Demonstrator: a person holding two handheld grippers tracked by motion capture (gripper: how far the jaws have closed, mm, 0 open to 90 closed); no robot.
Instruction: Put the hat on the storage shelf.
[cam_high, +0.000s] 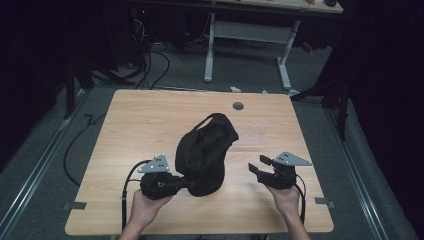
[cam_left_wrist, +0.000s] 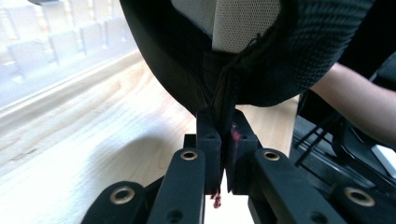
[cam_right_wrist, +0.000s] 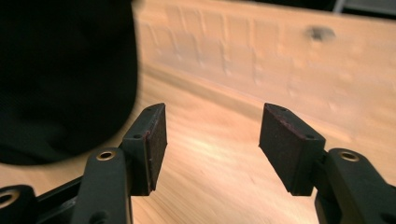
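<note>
The left gripper (cam_high: 186, 184) is clamped on the near seam of the black bag (cam_high: 204, 152), propped mid-table (cam_high: 140, 120), seemingly to steady it, while the right gripper (cam_high: 258, 168) is held wide and empty just right of it.

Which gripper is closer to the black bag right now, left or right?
Left. The left gripper is shut on an edge of the black bag. The right gripper is open, off to the bag's side above the table, not touching it.
</note>
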